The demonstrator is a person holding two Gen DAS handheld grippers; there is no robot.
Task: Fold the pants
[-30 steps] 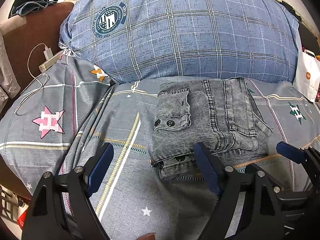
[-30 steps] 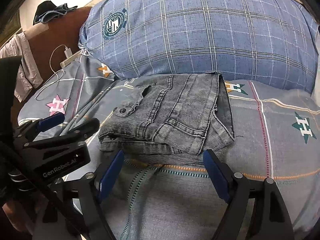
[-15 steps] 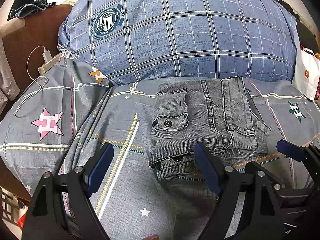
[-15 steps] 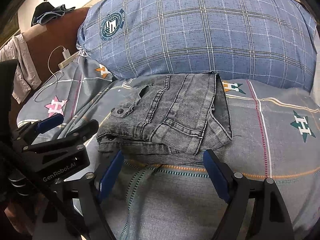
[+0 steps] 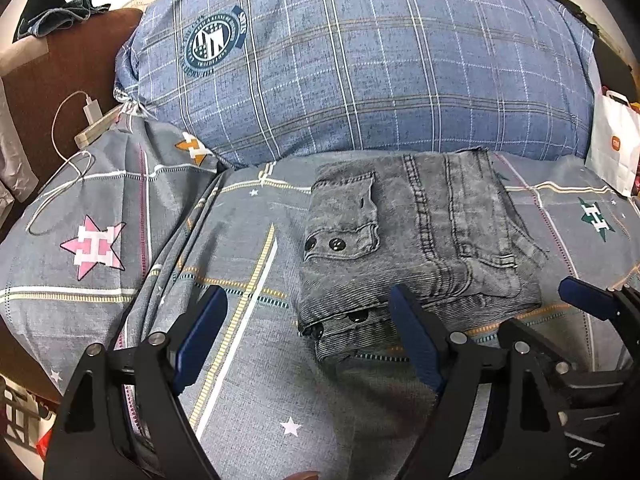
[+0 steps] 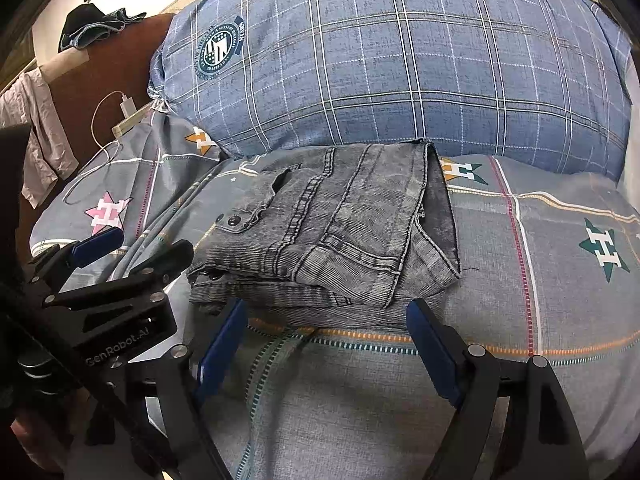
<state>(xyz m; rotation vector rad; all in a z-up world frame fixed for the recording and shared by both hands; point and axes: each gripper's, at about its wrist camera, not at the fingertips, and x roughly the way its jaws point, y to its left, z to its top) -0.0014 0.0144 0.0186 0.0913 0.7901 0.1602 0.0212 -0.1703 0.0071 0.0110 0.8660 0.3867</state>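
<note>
Hovering nearest the cameras, the left hand-held gripper (image 5: 308, 336) and the right hand-held gripper (image 6: 328, 344) are both seen released, their blue pads spread wide with nothing grasped between them. In the left wrist view, the left gripper's right pad overlaps the near edge of the folded grey jeans (image 5: 416, 236); whether it touches the cloth cannot be told. In the right wrist view, both pads are placed just short of the jeans' near edge (image 6: 332, 236), and the left gripper is seen at the lower left, just beside the bundle's left corner.

The jeans are laid as a compact folded stack on the grey star-patterned bedsheet (image 5: 248, 360), with the buttoned waistband toward the left and a loose flap trailing at the right side. Open sheet is left in front of the stack and to either side.

Behind the jeans, a large blue plaid pillow (image 5: 360, 64) is pressed against the far edge, so little room is left there. A white charger with cable (image 5: 90, 106) is seen at the far left, and a white paper bag (image 5: 612, 148) at the far right.
</note>
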